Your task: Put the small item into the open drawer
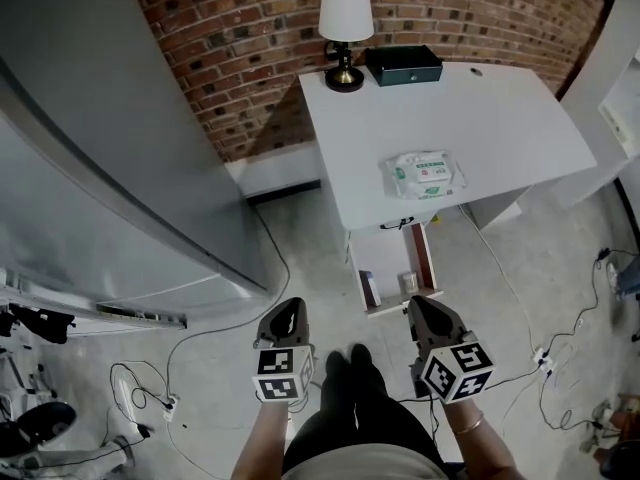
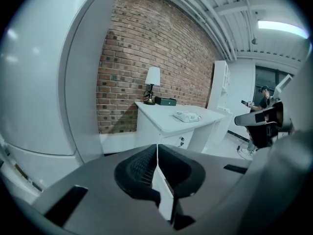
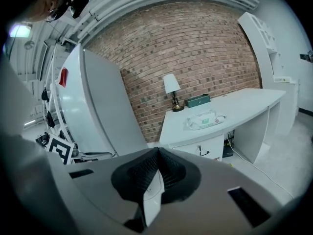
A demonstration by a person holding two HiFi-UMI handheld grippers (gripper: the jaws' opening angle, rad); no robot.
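ref = flat white desk (image 1: pixel 480 118), back edge against the red brick wall (image 1: pixel 250 28)
- left of desk: tall pale grey cabinet (image 1: pixel 100 168)
- left gripper (image 2: pixel 157 148): in front of desk, off its left corner, jaws fully together, nothing between them
- desk back-left corner: table lamp with white shade and brass foot (image 1: pixel 345 28)
- under desk front edge: open white drawer (image 1: pixel 425 258), pulled out towards the person
- small pale item (image 1: pixel 408 282) lies inside the drawer, right half; too small to identify. A dark flat object (image 1: pixel 368 288) sits in the left half
- desk back edge, just right of lamp: dark green box (image 1: pixel 403 65)
- near desk front edge: white wet-wipes pack (image 1: pixel 425 175)
- right gripper (image 3: pixel 158 152): in front of desk, just short of the drawer's outer end, jaws closed tight, empty
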